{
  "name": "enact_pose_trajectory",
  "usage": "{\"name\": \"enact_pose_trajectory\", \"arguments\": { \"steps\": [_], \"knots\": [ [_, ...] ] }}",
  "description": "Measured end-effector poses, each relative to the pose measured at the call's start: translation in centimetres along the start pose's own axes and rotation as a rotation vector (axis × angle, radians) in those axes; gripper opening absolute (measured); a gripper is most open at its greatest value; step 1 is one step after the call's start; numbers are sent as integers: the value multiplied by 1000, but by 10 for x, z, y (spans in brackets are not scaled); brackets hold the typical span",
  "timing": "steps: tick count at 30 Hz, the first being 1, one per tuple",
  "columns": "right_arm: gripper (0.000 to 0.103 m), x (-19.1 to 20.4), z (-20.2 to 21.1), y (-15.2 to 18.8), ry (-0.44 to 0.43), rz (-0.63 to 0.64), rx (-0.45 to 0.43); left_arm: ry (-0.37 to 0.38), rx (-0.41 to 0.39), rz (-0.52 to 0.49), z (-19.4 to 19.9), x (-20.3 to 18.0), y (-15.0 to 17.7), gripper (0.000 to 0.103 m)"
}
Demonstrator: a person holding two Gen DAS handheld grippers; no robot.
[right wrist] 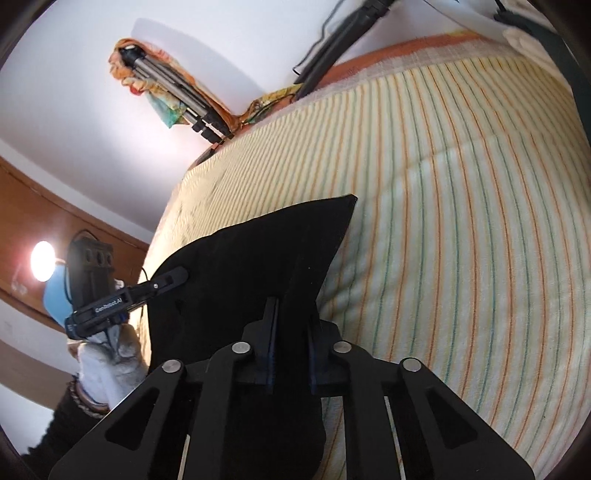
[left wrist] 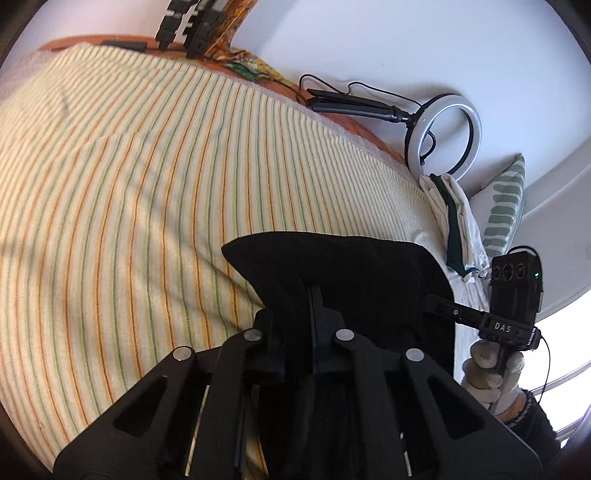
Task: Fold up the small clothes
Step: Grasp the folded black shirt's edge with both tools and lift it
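Left gripper (left wrist: 314, 295): fingers (left wrist: 312, 314) pressed together, pinching edge of black cloth (left wrist: 351, 273). Right gripper (right wrist: 291, 314): fingers (right wrist: 271, 317) nearly together, clamped on same cloth near its other edge. Cloth lies on striped sheet (left wrist: 147, 184), one corner pointing up sheet. Gloved hand (left wrist: 495, 373) holds right gripper. White clothes pile (left wrist: 458, 218) sits at sheet's edge near ring light (left wrist: 443, 136).

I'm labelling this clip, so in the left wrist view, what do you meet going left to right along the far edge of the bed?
Folded black tripod legs → black hair straightener → white ring light → green-striped cushion.
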State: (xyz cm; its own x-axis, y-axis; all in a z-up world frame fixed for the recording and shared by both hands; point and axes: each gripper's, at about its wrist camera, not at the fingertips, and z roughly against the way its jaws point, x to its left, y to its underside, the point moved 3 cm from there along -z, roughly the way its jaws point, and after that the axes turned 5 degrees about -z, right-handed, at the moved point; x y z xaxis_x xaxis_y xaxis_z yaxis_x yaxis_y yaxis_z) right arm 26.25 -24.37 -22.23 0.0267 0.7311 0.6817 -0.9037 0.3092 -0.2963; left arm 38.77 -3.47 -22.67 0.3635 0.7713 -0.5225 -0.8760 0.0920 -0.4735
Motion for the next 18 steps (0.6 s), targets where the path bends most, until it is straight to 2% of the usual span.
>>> {"name": "enact_pose_trajectory", "arguments": {
  "steps": [7,11,18],
  "knots": [
    [8,31,12,5,133,155,-63,-71,-70,-113,22,-25,1,4],
    [8,46,24,7,158,222,-96,-87,-106,-150,37,-38,0,3],
    [8,48,52,7,178,262,-145,-80,-145,-187,54,-65,-6,3]
  ]
}}
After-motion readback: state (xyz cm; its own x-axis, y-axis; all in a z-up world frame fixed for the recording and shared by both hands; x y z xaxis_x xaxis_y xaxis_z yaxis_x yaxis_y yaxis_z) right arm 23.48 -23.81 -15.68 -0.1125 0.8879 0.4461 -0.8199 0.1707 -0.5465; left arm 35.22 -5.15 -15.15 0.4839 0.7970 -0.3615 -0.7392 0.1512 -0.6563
